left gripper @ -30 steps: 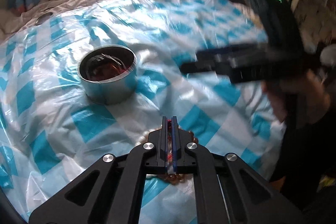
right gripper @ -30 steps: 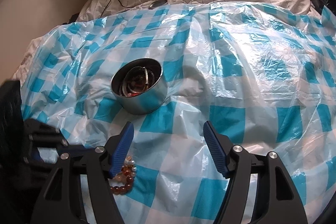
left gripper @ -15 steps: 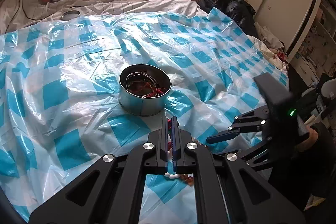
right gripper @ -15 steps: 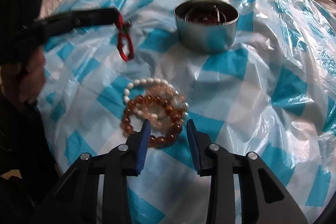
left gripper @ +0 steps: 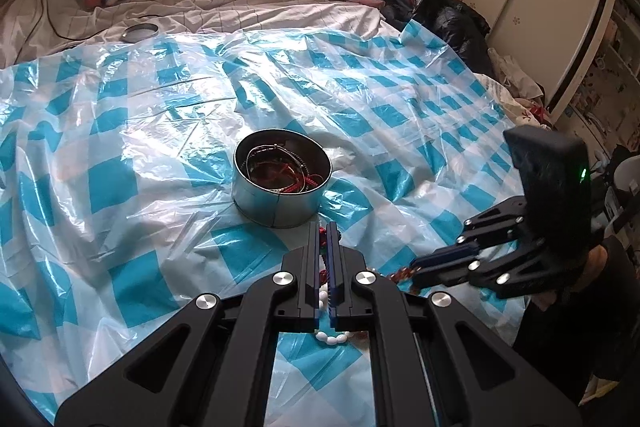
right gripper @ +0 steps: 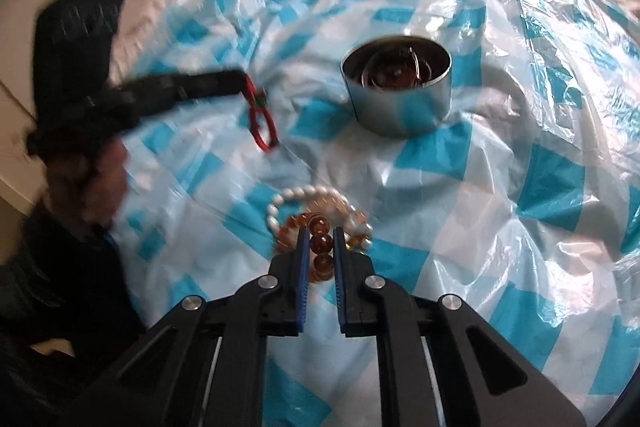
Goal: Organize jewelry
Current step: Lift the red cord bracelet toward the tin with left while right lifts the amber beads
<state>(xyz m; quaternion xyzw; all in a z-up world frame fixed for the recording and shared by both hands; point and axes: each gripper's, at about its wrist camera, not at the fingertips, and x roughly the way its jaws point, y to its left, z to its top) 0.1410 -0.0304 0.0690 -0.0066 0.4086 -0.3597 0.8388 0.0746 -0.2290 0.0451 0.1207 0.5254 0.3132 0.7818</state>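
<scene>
Since half a second ago, the right gripper (right gripper: 320, 241) has been brought down onto the bead pile and its jaws narrowed around the amber bead bracelet (right gripper: 320, 245); earlier they were held apart just short of the beads.

At the left of the right wrist view, the left gripper (right gripper: 243, 83) is seen blurred above the checked plastic sheet (right gripper: 540, 187). Its jaws are closed on a red cord bracelet (right gripper: 262, 125), which hangs free below the tips. It has been carried a little further toward the metal tin (right gripper: 396, 87) at upper centre, and the tin is already filled with jewelry.

At lower centre, the white pearl bracelet (right gripper: 296, 195) lies curled on the sheet, touching the amber beads. The amber strand is caught between the right jaws, which are narrow but not fully closed, with beads filling the gap; whether it is gripped firmly cannot be told.

Two steps are judged to be in hand: delivery of the red bracelet and pickup of the amber one. Next, the left gripper should be carried over the tin rim and opened, while the right grip is tightened and lifted without the pearls being dragged along.
</scene>
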